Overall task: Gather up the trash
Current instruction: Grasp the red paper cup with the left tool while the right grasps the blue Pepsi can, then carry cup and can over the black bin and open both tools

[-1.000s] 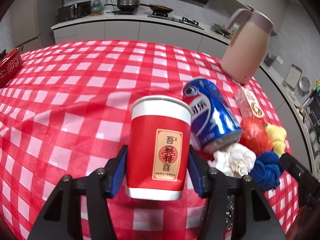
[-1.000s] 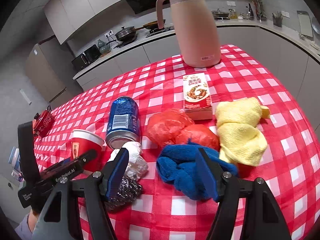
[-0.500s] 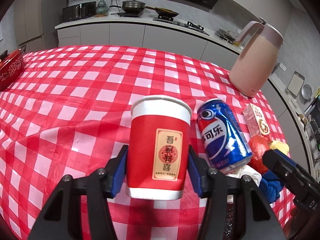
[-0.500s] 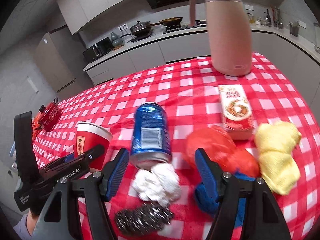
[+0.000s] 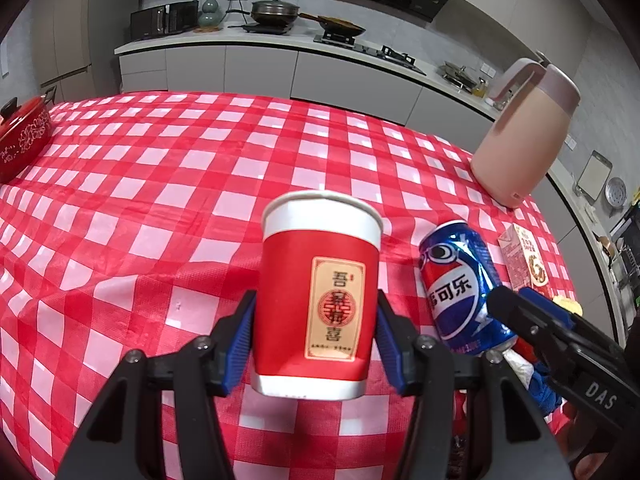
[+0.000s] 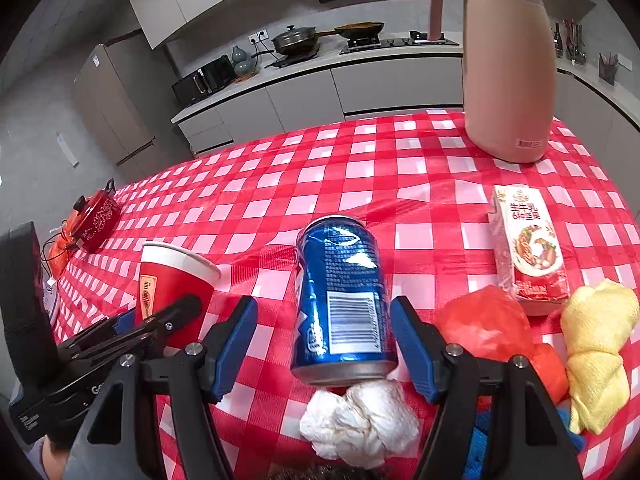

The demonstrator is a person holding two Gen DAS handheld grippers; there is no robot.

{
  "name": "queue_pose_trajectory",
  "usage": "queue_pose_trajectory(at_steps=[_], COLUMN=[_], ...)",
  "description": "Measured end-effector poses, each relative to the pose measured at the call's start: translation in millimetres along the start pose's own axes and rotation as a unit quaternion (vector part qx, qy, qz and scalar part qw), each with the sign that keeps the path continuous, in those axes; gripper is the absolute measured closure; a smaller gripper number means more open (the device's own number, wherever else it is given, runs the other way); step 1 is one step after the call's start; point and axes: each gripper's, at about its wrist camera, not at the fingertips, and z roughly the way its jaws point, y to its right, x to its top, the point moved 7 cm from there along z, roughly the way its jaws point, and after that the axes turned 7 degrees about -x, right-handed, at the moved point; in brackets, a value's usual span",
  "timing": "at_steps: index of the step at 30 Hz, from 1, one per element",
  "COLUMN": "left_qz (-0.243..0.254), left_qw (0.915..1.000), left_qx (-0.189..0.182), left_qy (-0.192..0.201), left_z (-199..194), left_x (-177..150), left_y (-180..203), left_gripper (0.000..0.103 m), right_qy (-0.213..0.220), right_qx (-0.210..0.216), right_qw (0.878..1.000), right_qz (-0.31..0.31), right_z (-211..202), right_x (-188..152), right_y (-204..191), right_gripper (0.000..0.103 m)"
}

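Left gripper (image 5: 316, 334) clamps red paper cup (image 5: 318, 296) upright, off the tablecloth (image 5: 160, 184). Right gripper (image 6: 324, 344) wide open, pads either side of blue can (image 6: 342, 300) w/o touching.

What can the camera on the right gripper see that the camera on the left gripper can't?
Only the right wrist view shows the crumpled white tissue whole, the red plastic bag, and the right gripper open around the lying blue can. Only the left wrist view shows the left gripper shut on the red paper cup from the front, label and all. Both show the cup, the can, the pink kettle, the snack box and the red pot.
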Motion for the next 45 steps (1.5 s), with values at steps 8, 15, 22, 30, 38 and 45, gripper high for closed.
queue_pose_trajectory(at_steps=[8, 15, 22, 30, 38, 45], left_qz=[0.001, 0.003, 0.008, 0.012, 0.017, 0.031], left_qw=[1.0000, 0.9999, 0.9999, 0.9999, 0.9998, 0.9991], left_qx=[0.006, 0.008, 0.008, 0.008, 0.004, -0.006], left_qy=[-0.003, -0.006, -0.011, -0.006, 0.011, 0.030], left_z=[2, 3, 6, 1, -18, -41], left_x=[-1, -3, -5, -5, -6, -17], left_y=[-3, -2, -2, 0, 12, 50], left_gripper=[0.047, 0.047, 0.047, 0.047, 0.047, 0.047], right_qy=[-0.017, -0.037, -0.067, -0.050, 0.007, 0.040], right_qx=[-0.012, -0.025, -0.028, -0.021, 0.001, 0.016], right_qw=[1.000, 0.999, 0.997, 0.998, 1.000, 0.999], right_qz=[-0.009, -0.016, -0.023, -0.023, -0.010, -0.005], right_z=[18, 34, 55, 48, 0, -50], right_x=[1, 3, 0, 3, 13, 3], right_y=[-1, 0, -4, -6, -4, 13], right_gripper=[0.032, 0.032, 0.037, 0.039, 0.039, 0.039])
